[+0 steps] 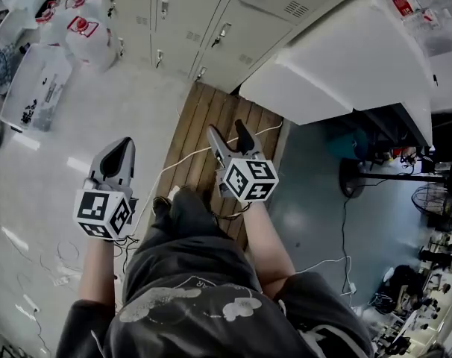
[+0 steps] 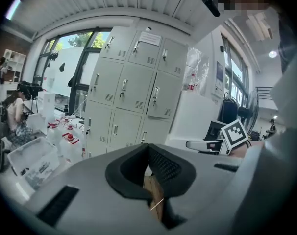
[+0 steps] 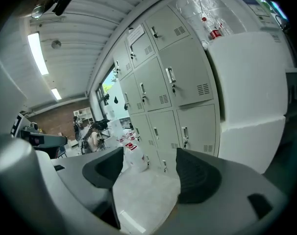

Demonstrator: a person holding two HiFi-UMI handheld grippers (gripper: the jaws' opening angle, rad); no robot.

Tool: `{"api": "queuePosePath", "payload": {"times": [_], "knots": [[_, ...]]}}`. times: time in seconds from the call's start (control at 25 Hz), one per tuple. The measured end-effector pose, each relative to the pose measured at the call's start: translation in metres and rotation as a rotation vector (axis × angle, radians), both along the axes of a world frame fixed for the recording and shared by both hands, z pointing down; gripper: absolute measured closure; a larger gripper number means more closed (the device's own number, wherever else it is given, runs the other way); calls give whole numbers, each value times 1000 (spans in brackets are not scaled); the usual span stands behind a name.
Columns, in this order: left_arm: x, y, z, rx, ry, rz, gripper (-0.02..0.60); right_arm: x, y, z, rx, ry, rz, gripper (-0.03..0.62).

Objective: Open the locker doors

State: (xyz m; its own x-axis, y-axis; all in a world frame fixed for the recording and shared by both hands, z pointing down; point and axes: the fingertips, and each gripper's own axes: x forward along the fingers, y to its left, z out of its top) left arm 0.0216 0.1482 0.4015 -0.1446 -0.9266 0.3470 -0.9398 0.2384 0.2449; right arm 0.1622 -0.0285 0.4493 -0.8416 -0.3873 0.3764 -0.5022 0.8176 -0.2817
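Note:
A bank of pale grey lockers [image 1: 211, 13] stands ahead, three columns wide, and every door in view is closed with its small metal handle. The lockers [image 2: 134, 87] fill the middle of the left gripper view and appear as lockers [image 3: 163, 97] in the right gripper view. My left gripper [image 1: 121, 149] is held over the pale floor, its jaws together and holding nothing; up close the left gripper [image 2: 149, 173] shows pads that meet. My right gripper [image 1: 227, 133] hangs over the wooden strip with its jaws apart and empty, also seen as the right gripper [image 3: 148, 173]. Both are well short of the lockers.
A large white box [image 1: 345, 58] juts out to the right of the lockers. Water jugs with red caps [image 1: 88, 32] and a clear plastic bin [image 1: 36, 84] sit to the left. A white cable [image 1: 185, 159] crosses the wooden floor strip [image 1: 203, 125]. A person sits far left [image 2: 13, 119].

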Motion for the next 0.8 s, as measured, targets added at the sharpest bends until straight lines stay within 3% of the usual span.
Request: {"api": "queuePosePath", "payload": {"times": [0.24, 0.48, 0.8], "knots": [[-32, -40, 43, -38, 24, 38, 572, -24, -37, 69, -53, 32, 59, 270], [-54, -104, 75, -56, -10, 94, 572, -59, -101, 97, -3, 28, 93, 270], [-96, -185, 108, -78, 3, 54, 572, -112, -186, 118, 20, 52, 52, 270]]}}
